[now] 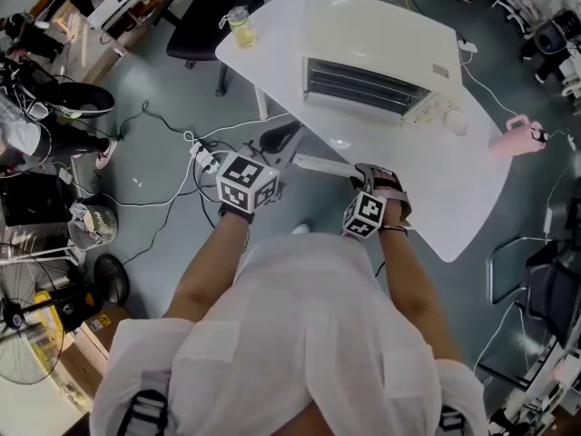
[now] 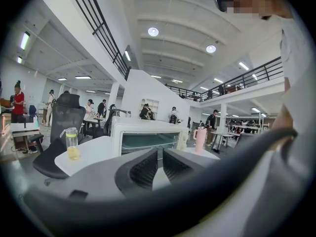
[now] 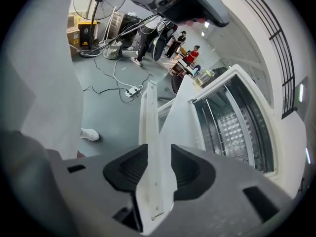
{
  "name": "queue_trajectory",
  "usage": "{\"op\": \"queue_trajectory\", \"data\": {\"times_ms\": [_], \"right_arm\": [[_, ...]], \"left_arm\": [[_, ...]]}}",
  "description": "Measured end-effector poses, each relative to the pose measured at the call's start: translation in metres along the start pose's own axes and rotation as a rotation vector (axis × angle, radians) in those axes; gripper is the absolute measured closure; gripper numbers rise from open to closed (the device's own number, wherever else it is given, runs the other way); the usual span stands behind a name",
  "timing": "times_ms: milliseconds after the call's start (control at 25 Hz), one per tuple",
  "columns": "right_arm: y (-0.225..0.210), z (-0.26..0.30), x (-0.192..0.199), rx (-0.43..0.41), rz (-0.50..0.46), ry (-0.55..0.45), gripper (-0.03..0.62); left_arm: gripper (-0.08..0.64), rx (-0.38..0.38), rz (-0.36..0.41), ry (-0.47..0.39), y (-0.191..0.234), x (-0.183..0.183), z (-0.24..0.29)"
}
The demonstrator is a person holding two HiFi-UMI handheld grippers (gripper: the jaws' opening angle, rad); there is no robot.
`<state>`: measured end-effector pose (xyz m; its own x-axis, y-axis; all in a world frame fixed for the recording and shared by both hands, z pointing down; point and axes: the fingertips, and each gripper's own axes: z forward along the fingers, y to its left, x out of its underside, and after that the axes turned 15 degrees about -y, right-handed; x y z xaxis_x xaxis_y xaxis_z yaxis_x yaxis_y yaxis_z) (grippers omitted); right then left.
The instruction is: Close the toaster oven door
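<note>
The right hand-held gripper (image 3: 159, 157) stands wide, unpinched, astride the front edge of the lowered toaster oven door (image 3: 149, 117), whose oven (image 3: 232, 127) sits just beyond on the desk (image 1: 472, 180); stiff, hinged and probably light, the door is best lifted by that rigid edge.

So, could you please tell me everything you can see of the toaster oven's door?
The door is white and looks like painted metal, with a handle bar along its free edge. It hangs open, folded down flat from the toaster oven on the white table. The handle bar stands between the right tool's open jaws.
</note>
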<state>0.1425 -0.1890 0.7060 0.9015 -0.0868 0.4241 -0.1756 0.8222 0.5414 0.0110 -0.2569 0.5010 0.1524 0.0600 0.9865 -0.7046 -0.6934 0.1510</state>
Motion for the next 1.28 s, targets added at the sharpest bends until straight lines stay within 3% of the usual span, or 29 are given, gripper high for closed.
{"op": "queue_trajectory", "data": {"times_ms": [1280], "right_arm": [[0.011, 0.015, 0.012, -0.026, -0.032, 0.069, 0.483]], "left_arm": [[0.532, -0.033, 0.005, -0.005, 0.013, -0.007, -0.015]]}}
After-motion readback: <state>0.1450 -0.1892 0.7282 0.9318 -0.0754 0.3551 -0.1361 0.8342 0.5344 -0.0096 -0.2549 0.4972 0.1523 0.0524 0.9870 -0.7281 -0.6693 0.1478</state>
